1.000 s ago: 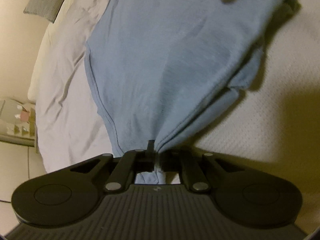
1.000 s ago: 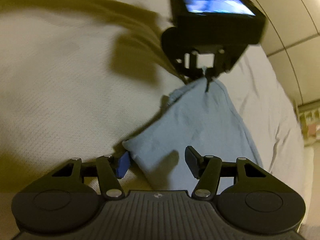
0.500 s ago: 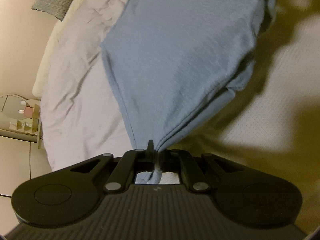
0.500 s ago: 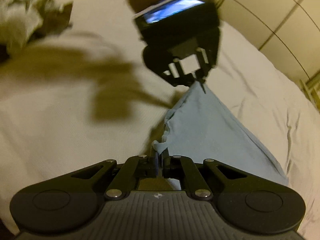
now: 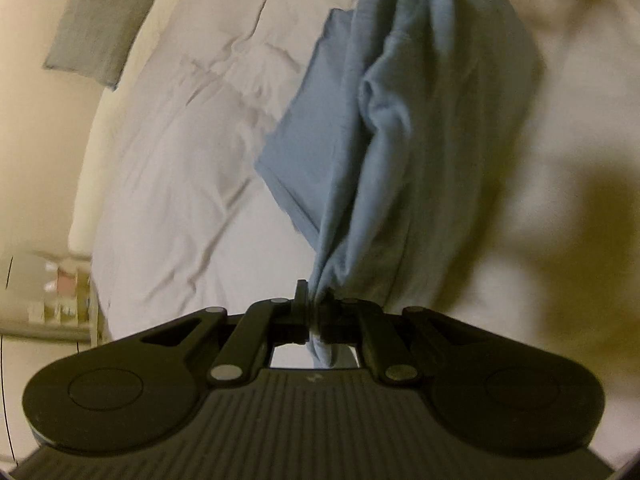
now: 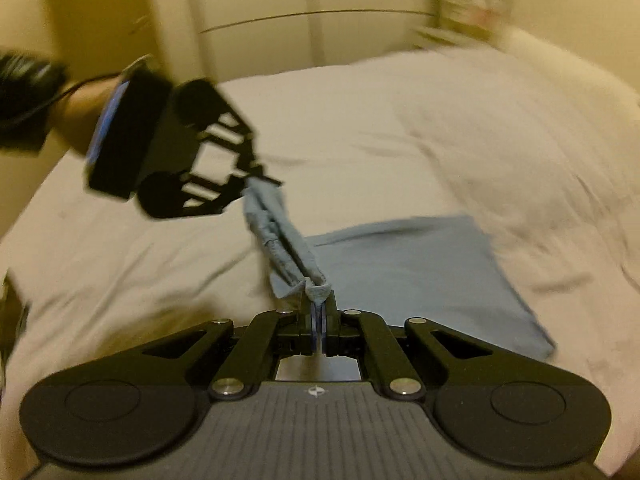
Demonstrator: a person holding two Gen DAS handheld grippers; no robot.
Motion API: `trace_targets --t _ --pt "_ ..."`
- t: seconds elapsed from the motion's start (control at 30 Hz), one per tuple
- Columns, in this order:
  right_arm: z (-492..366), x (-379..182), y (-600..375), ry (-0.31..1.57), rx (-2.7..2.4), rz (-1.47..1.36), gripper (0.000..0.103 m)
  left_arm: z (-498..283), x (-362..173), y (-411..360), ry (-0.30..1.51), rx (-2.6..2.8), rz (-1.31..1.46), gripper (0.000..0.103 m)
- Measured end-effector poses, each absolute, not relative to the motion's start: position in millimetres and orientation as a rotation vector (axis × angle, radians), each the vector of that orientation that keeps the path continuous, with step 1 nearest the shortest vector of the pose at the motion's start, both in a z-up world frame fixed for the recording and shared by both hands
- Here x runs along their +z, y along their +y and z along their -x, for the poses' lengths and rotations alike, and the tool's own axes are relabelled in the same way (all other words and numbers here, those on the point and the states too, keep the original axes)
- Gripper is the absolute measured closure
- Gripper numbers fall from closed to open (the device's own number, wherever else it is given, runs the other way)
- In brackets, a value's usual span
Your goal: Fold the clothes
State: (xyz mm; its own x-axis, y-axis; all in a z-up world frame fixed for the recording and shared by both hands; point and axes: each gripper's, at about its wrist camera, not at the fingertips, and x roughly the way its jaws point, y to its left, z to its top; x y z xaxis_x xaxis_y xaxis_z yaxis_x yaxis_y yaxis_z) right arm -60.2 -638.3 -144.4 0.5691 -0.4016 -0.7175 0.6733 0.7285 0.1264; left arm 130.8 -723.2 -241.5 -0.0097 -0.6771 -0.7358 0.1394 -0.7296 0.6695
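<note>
My left gripper (image 5: 314,310) was clamped tight on a bunched corner of the pale blue knit cotton garment (image 5: 420,140), and my right gripper (image 6: 319,312) was pinched just as firmly on another corner of it. Between the two, the lifted edge ran gathered and taut like a rope, clear of the bed, while the rest of the cloth trailed out ahead and to the right of my right gripper, lying flat on the rumpled white bedsheet (image 6: 400,120). Off to the far left of my left gripper sat a grey rectangular fabric pillow (image 5: 98,26). I judged this to be mid-fold, with the raised edge ready to carry over. The next move would call for spreading both grips apart to flatten that edge, then laying it squarely on the resting half.
</note>
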Motion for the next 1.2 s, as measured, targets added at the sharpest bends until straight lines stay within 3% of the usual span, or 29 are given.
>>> trace_targets --t 0.37,0.6,0.97,1.07,1.1,1.2 --pt "172 -217 -781 0.66 -0.767 -0.846 0.101 -46 -295 -894 -0.533 -1.972 -1.882 0.1" --pt "201 -261 -809 0.629 -0.833 -1.024 0.101 -26 -328 -930 -0.553 -2.062 -1.983 0.1" --pt "228 -283 -815 0.581 -0.961 -1.124 0.102 -15 -354 -951 -0.565 -2.143 -1.988 0.099" --pt "230 -288 -815 0.596 -0.963 -1.129 0.102 -14 -355 -956 -0.523 -2.131 -1.94 0.089" --pt "231 -289 -815 0.601 -0.962 -1.131 0.102 -15 -353 -960 -0.483 -2.124 -1.907 0.08" --pt "232 -295 -818 0.604 -0.957 -1.149 0.102 -24 -339 -977 -0.237 -2.101 -1.766 0.07"
